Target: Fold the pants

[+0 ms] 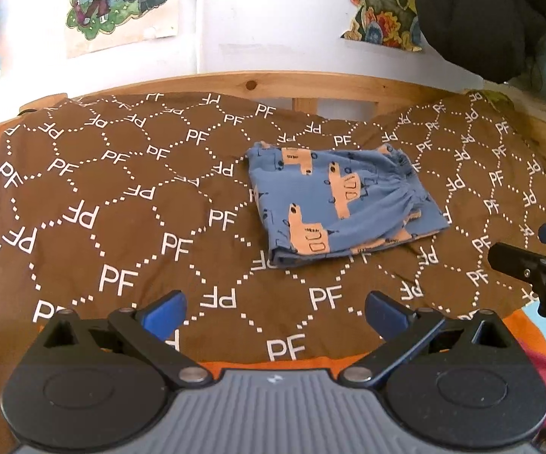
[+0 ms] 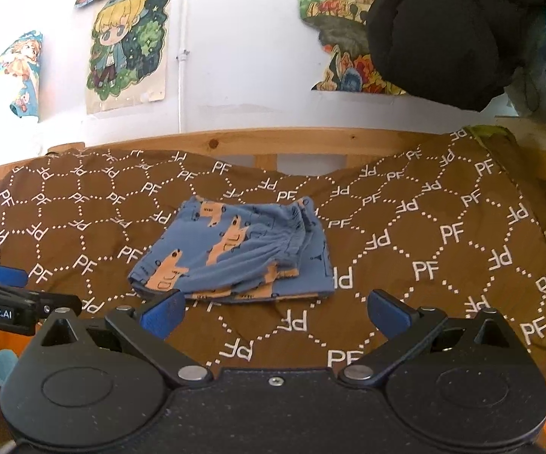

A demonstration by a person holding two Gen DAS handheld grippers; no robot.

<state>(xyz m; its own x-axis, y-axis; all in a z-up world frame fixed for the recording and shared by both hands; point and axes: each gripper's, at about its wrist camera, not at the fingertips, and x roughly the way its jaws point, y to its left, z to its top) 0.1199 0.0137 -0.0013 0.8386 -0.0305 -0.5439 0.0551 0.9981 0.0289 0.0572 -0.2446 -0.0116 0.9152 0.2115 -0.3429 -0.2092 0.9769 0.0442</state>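
The blue pants (image 1: 343, 202) with orange truck prints lie folded into a small rectangle on the brown patterned sheet (image 1: 121, 208); they also show in the right wrist view (image 2: 239, 255). My left gripper (image 1: 275, 308) is open and empty, held back from the pants near the sheet's front edge. My right gripper (image 2: 275, 308) is open and empty, just in front of the pants' near edge. The right gripper's fingers show at the right edge of the left wrist view (image 1: 537, 261), and the left gripper's fingers show at the left edge of the right wrist view (image 2: 8, 291).
A wooden bed frame (image 1: 273, 83) runs behind the sheet (image 2: 443, 234), with a white wall and posters beyond. A black garment (image 1: 488, 15) hangs at the upper right. An orange cloth (image 1: 537, 340) lies at the near edge.
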